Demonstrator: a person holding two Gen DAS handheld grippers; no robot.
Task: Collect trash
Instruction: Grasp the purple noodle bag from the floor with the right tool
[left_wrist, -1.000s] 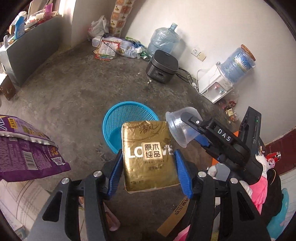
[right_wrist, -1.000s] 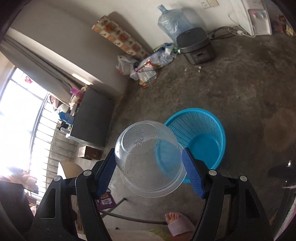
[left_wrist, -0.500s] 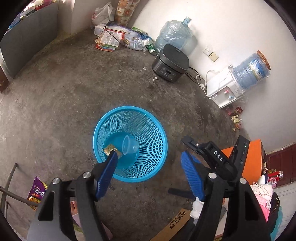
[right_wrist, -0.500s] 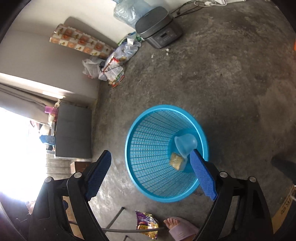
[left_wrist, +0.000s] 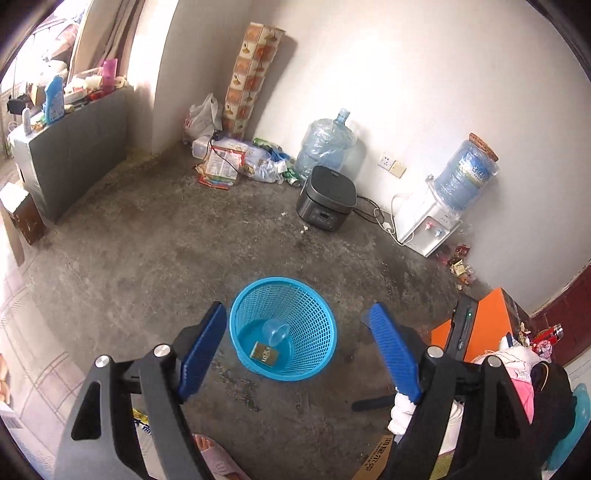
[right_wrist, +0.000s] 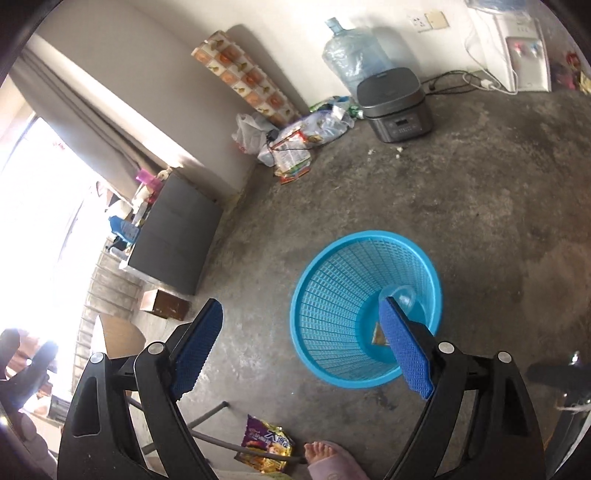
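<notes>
**Both grippers empty, trash in the basket**

The blue basket (left_wrist: 282, 328) stands upright on the concrete floor (left_wrist: 155, 266), well clear of the walls. At its bottom lie two pieces of trash: a gold pack (left_wrist: 265, 353) lying flat and a clear cup (left_wrist: 275, 332) on its side, just beside the pack.

The left gripper (left_wrist: 297, 345) hangs above the floor with its blue pads spread wide on either side of the basket as seen from its own camera. Its jaws have just been opening, and nothing is between them.

The right gripper (right_wrist: 301, 347) is also spread wide and holds nothing. From its camera the basket (right_wrist: 332, 314) sits mostly between the pads, with the right pad (right_wrist: 404, 350) covering part of the cup (right_wrist: 402, 297) and the pack (right_wrist: 378, 336).

A snack bag (right_wrist: 267, 448) lies on the floor near the bottom edge of the right view, beside a foot in a pink slipper (right_wrist: 328, 463). More wrappers and bags (left_wrist: 229, 164) are piled in the far corner, near a rice cooker (left_wrist: 327, 197) and a water jug (left_wrist: 325, 144).
</notes>
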